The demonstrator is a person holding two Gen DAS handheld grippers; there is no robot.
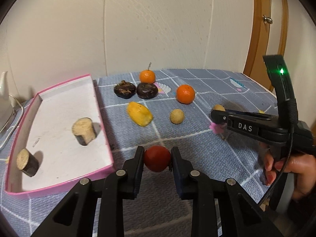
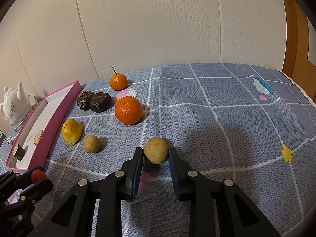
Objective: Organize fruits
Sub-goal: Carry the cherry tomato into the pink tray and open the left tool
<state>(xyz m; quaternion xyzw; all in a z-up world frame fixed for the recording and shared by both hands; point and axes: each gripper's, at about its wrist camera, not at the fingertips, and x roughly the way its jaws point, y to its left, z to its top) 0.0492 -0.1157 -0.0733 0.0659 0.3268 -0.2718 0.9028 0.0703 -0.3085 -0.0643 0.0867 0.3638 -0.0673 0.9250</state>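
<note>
My left tongs (image 1: pixel 157 159) pinch a red fruit (image 1: pixel 157 158), my right tongs (image 2: pixel 156 155) a tan fruit (image 2: pixel 156 152); either round, smooth-looking fruit could squirt free.

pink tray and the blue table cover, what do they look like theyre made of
Pink tray: looks like cardboard, a shallow box lid with thin straight pink walls and a matte, slightly scuffed white floor. Plastic can't be ruled out.

Table cover: seems to be soft embossed vinyl or foam sheet, judging by its raised swirl texture, printed white grid and gentle ripples. Woven cloth remains possible.
</note>
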